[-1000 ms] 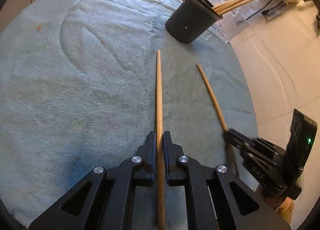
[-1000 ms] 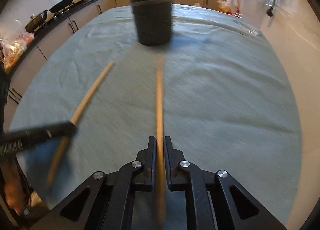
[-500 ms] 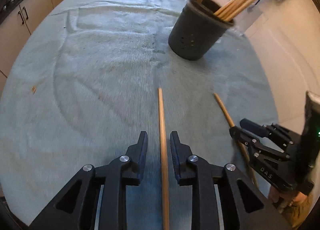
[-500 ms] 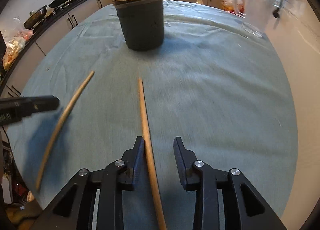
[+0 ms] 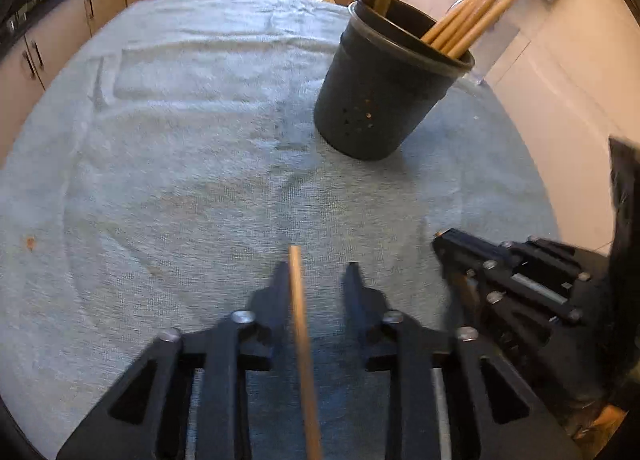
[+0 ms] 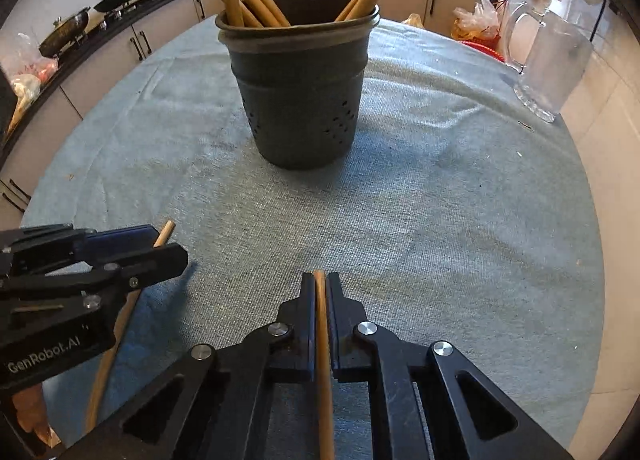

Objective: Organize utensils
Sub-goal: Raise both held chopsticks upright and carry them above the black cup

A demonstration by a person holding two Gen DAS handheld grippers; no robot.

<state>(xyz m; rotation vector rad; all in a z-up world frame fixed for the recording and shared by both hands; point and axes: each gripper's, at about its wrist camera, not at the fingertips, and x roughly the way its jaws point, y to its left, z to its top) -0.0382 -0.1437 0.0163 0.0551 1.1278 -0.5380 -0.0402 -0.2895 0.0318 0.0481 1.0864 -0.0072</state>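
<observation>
right gripper [image 6: 320, 288] clamped on wooden chopstick [image 6: 323, 360], thin round shaft, tip barely past jaws. left gripper [image 5: 316, 280] fingers parted, second chopstick [image 5: 302, 340] between, seemingly ungripped; could roll or drop. black perforated holder [image 6: 298, 99] mid-table on grey towel [image 6: 460, 219], already crowded with sticks; judged risk: long tail swings, knocks holder, tip misses rim.

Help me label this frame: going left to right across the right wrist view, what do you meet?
Left gripper over its chopstick → chopstick clamped in the right gripper and, behind it, the dark utensil holder → glass mug.
</observation>
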